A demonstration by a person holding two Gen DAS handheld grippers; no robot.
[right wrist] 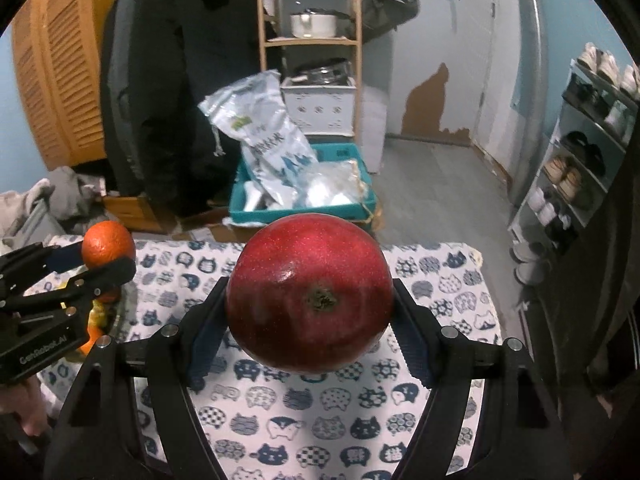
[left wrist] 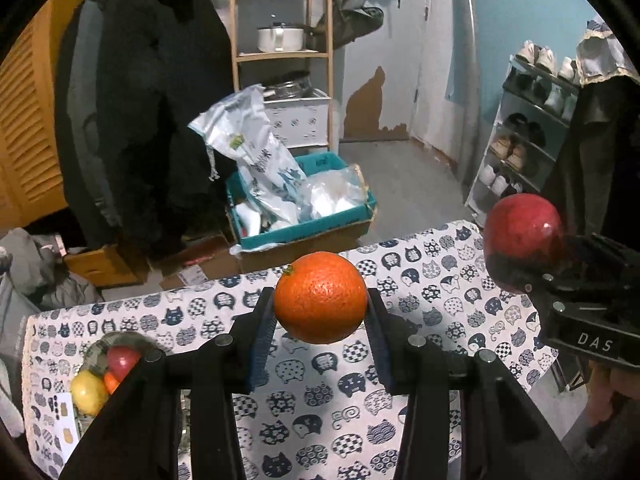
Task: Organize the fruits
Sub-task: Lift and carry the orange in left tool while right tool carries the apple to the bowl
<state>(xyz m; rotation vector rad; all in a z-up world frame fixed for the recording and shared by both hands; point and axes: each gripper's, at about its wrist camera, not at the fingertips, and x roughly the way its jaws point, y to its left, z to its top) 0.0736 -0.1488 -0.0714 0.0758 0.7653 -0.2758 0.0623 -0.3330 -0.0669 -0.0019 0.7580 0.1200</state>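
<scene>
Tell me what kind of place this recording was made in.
Probably a lived-in home, perhaps an entryway or storage room. A shoe rack lines one wall, a wooden shelf holds a cooking pot, dark coats hang nearby, and a cat-print cloth covers the table.

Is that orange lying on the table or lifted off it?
Lifted. The orange is pinched between the left gripper pads, with the patterned tablecloth visible beneath it.

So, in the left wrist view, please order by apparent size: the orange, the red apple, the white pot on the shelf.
1. orange, nearest the camera
2. red apple, partly hidden, so unsure against the orange
3. white pot, far away
</scene>
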